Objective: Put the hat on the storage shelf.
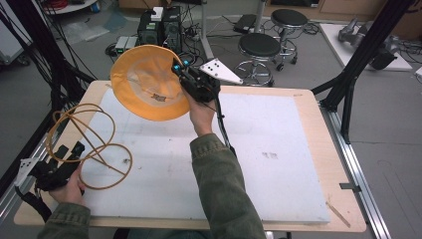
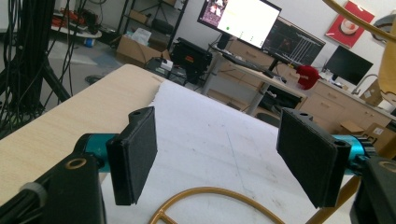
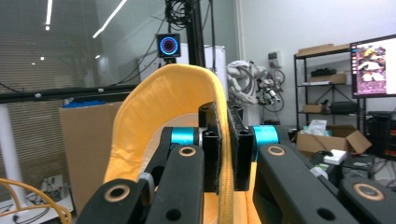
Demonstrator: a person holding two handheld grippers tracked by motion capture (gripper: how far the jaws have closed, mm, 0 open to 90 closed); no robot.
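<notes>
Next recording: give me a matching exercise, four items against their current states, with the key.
Items:
1. yellow hat
2. gold wire frame
3. left hand-held gripper
4. right hand-held gripper

States:
A. jaws apart, nothing between them
B. lying on the white board
C. held up above the table
D. jaws clamped on fabric

Pairs: 1-C, 2-B, 3-A, 4-D

Yellow-orange fabric hat (image 1: pixel 147 82): round and soft, held up off the table, tilted on edge so its hollow inner side with a small dark label faces the high view. Its brim passes between the jaws of the right claw (image 1: pixel 177 67), which are clamped on it. Gold wire frame (image 1: pixel 89 144): several looped hoops, lying just ahead of the left claw (image 2: pixel 217 158), whose jaws stand apart.
</notes>
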